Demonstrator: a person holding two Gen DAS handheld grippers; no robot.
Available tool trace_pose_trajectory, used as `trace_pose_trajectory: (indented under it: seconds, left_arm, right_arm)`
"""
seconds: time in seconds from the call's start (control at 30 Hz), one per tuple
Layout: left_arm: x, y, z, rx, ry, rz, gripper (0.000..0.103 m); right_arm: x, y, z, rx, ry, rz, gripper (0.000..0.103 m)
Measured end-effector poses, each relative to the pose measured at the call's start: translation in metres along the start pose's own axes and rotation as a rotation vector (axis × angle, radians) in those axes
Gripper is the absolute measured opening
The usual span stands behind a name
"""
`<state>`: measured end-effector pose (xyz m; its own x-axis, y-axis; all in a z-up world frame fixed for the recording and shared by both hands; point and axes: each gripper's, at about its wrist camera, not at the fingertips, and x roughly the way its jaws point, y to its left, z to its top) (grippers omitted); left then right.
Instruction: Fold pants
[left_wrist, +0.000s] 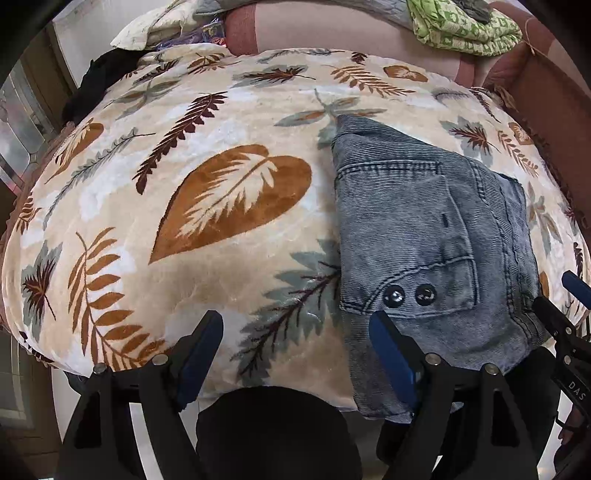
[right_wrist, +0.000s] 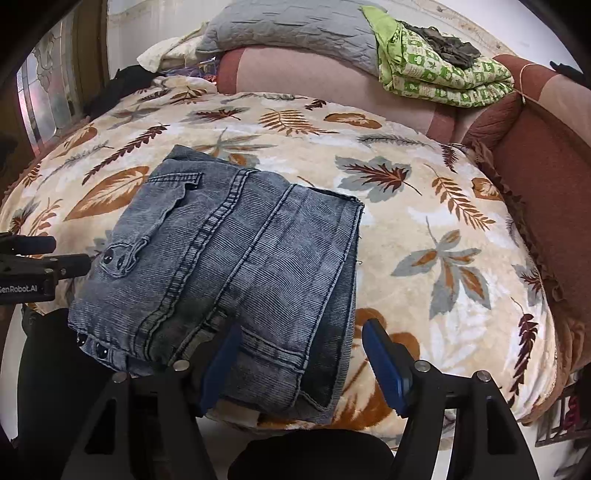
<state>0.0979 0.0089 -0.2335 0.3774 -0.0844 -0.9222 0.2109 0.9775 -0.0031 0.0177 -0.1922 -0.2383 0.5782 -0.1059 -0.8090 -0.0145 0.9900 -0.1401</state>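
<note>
Both tongs stand apart, holding nothing: left tongs (left_wrist: 295, 354) and right tongs (right_wrist: 301, 354) over the bed's (left_wrist: 207, 280) near edge by the folded pants (right_wrist: 221, 258). Only the right view shows the pants' layered side.

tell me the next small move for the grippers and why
Probably draw both back. The jeans already lie folded in a compact stack on the blanket, and the left gripper and right gripper are open, holding nothing.

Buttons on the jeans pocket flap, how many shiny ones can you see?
2, side by side on the pocket flap of the folded jeans: one button left, the other right. More may be hidden.
</note>
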Motion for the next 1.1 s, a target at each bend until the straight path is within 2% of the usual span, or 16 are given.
trace_pose_trajectory:
  seconds: [0.2, 0.3, 0.6, 0.83, 0.97, 1.1]
  left_arm:
    - [0.005, 0.002, 0.009, 0.007, -0.002, 0.016, 0.082]
    - [0.007, 0.004, 0.013, 0.007, -0.005, 0.018, 0.082]
    - [0.018, 0.009, 0.018, 0.006, 0.004, -0.005, 0.082]
    - [0.024, 0.012, 0.025, 0.0, 0.008, -0.052, 0.082]
    - [0.019, 0.014, 0.028, -0.019, -0.007, -0.104, 0.082]
    - [0.018, 0.006, 0.03, 0.011, -0.026, -0.13, 0.082]
  right_arm:
    - [0.005, 0.001, 0.004, -0.006, -0.002, 0.005, 0.072]
    - [0.008, -0.005, 0.006, 0.015, 0.0, 0.036, 0.072]
    - [0.026, -0.063, 0.001, 0.23, 0.055, 0.17, 0.075]
    - [0.058, -0.098, -0.015, 0.442, 0.123, 0.401, 0.075]
    - [0.07, -0.104, -0.018, 0.491, 0.133, 0.481, 0.075]
    - [0.078, -0.109, -0.014, 0.52, 0.126, 0.556, 0.075]
